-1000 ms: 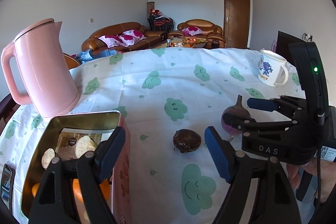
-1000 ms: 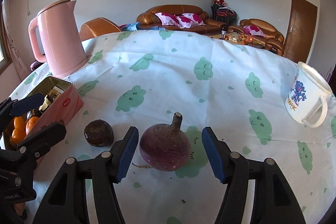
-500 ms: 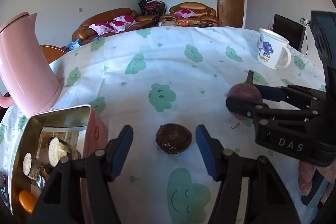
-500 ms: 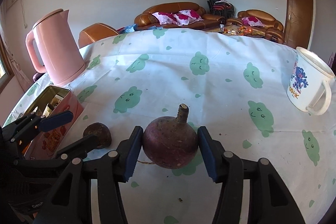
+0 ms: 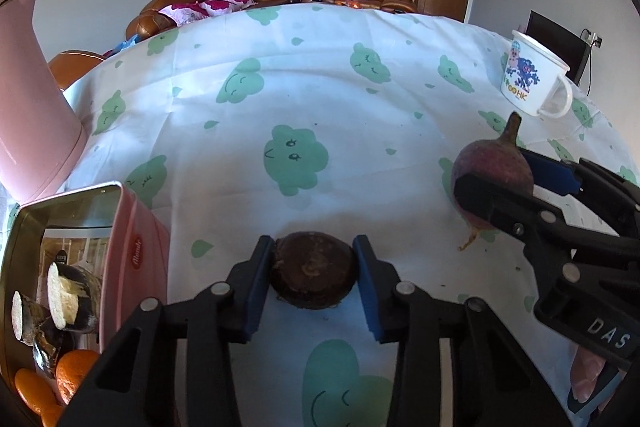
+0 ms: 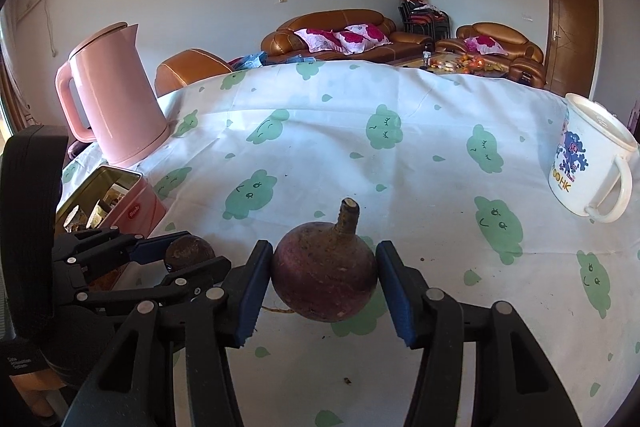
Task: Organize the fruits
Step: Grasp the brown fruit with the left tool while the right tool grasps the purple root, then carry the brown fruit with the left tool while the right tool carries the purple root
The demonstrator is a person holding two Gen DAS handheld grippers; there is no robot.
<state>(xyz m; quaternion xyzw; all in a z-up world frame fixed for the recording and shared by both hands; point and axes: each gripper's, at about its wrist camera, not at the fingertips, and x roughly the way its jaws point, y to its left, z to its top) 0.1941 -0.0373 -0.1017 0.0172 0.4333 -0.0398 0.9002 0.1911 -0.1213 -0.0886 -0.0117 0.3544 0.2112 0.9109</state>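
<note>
The left gripper [image 5: 314,281] has just been closing, and its blue fingers [image 5: 256,291] now sit clamped on the dark round fruit [image 5: 314,275], one pad on each flank. That fruit rests on the counter [image 5: 320,87], at about 6 o'clock in the left wrist view, with the open pink tin [image 5: 138,255] at 8 o'clock, just beside it. Inside the tin lie oranges [image 5: 36,387] and cut pieces with pale faces [image 5: 62,293].

The right gripper [image 6: 324,281] is clamped on the purple bulb [image 6: 324,277], its fingers [image 6: 250,297] pressing both sides, stalk pointing up. The bulb sits at 6 o'clock in the right wrist view; whether it touches the cloth beneath I cannot tell. From the left wrist view it is at 3 o'clock.

A pink kettle [image 6: 112,95] stands at 10 o'clock beyond the tin, and a white mug [image 6: 592,175] at 3 o'clock, well apart from both fruits.
</note>
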